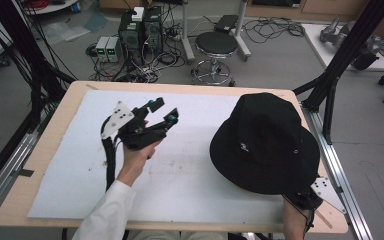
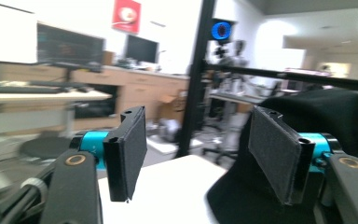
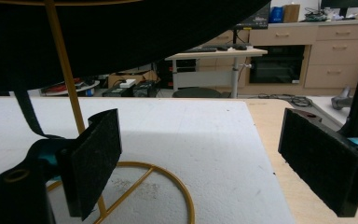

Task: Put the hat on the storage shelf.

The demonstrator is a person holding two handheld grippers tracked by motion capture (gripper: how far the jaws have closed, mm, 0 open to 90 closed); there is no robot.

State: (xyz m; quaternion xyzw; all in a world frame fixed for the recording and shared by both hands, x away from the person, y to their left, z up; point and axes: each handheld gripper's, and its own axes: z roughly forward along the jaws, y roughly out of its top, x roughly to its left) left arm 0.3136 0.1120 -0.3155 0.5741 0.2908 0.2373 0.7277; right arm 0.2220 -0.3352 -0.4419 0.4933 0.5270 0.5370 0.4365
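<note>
Table (image 1: 45, 165): pale wood top, rounded corners, nearly covered by a white foam sheet (image 1: 190, 165), matte, faintly scuffed near the middle.

Hat (image 1: 265, 142): black bucket type, soft cloth, round crown, wide drooping brim, small pale logo and an eyelet on the side. It sits toward the right edge of the table, raised on a stand (image 3: 70, 79). Judgement: the hat seems to be already hung on the stand, or not yet lifted off; neither tool holds it, so any carrying is left to do.

Stand: thin gold metal rod, upright, with a round wire ring base resting on the foam. A black strap hangs beside the rod.

Left gripper (image 1: 161, 111): held up above the middle of the sheet, left of the hat, jaws apart, nothing between them. Pads flat, dark, felt-like; teal blocks behind.

Right gripper (image 3: 200, 158): low at the near right corner, under the brim, jaws wide apart, empty.
</note>
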